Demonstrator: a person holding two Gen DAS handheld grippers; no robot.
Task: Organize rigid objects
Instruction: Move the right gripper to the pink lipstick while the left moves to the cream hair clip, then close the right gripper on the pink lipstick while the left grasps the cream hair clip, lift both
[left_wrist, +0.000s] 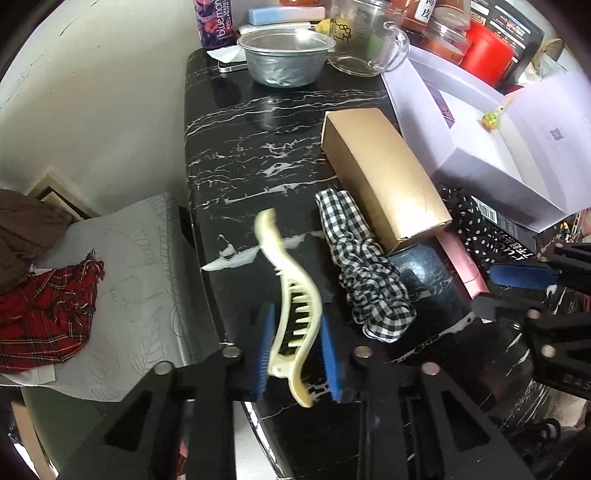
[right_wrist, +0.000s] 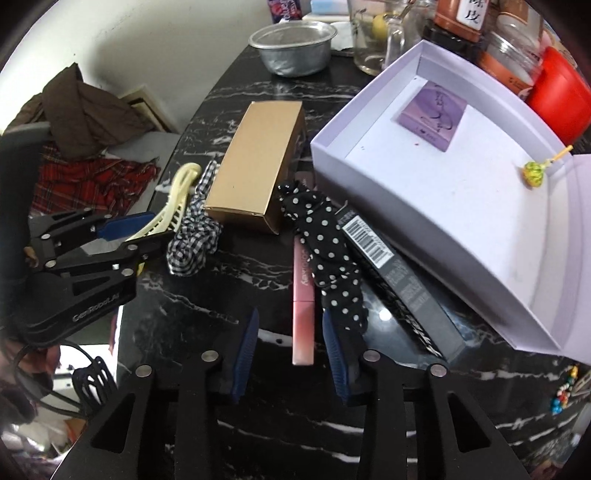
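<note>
Our left tool (left_wrist: 297, 356) is clamped on the cream hair clip (left_wrist: 291, 306) at the worktop (left_wrist: 258, 155) edge; right tool (right_wrist: 290, 350) brackets the pink tube (right_wrist: 303, 314), pads not touching. We lift straight, then head for the white box (right_wrist: 424, 206).

Table (left_wrist: 258, 155): glossy black marble-look w/ white veins. Hair clip (left_wrist: 291, 295): smooth cream plastic. Scrunchie (left_wrist: 365, 280): checked cloth, matt; dotted one (right_wrist: 328, 251): black cloth. Gold box (left_wrist: 384, 177): satin card. Tray (right_wrist: 424, 206): matt white card. Bowl (left_wrist: 284, 59): dull grey metal. Mug (left_wrist: 365, 40): clear glass. Pads (left_wrist: 328, 354): blue, ribbed. Pink tube (right_wrist: 303, 314): glossy plastic.
</note>
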